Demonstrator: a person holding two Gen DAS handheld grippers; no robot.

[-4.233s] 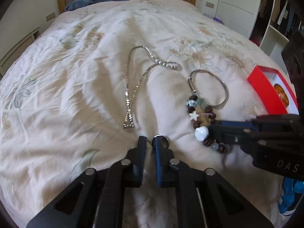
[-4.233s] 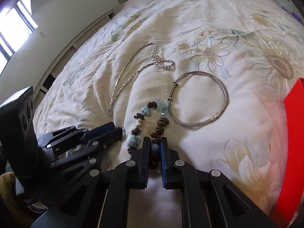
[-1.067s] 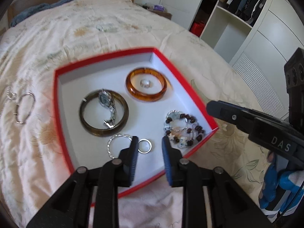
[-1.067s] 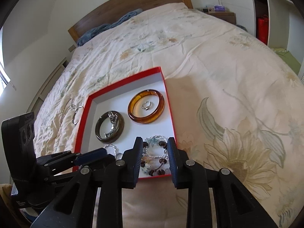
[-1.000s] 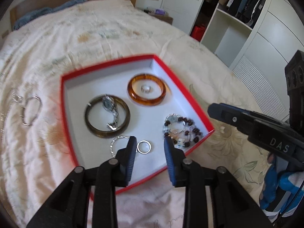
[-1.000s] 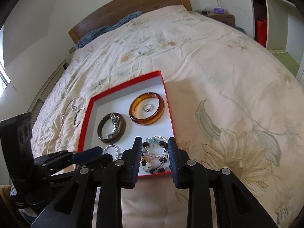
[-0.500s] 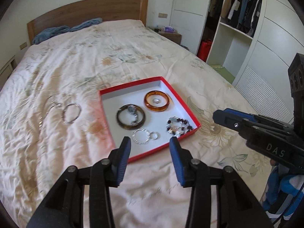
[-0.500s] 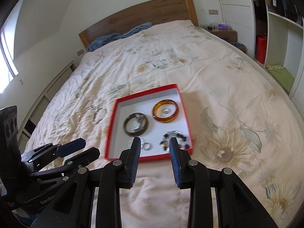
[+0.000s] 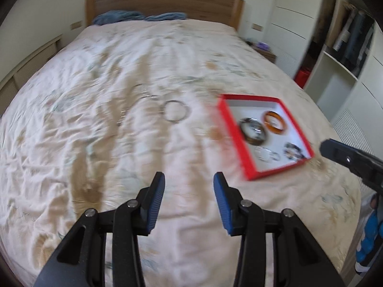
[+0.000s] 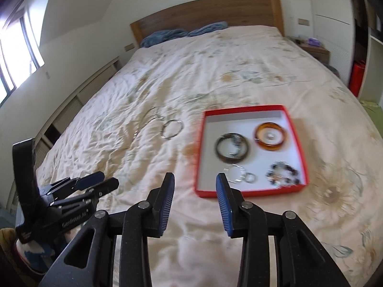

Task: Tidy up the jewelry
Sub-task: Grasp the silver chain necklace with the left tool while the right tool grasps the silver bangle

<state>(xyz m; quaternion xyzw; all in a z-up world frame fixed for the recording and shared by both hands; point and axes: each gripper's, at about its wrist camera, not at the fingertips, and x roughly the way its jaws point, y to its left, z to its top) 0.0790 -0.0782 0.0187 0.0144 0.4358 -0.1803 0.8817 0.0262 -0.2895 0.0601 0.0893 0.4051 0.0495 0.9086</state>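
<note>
My left tool [image 9: 189,186] is wide and empty; my right tool [image 10: 195,187] is opening, empty, since the silver bangle [image 9: 175,113] and chain [image 9: 134,102] lie outside the red box [image 10: 300,141].

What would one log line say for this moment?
left tool: open, empty | right tool: opening, empty | red box: five-plus pieces inside | silver bangle, necklace: on bedspread

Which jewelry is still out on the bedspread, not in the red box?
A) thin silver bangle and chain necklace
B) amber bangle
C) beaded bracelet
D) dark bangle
A: the thin silver bangle and the chain necklace lie on the bedspread to the left of the red box, while the amber bangle, the dark bangle and the beaded bracelet sit inside it.
</note>
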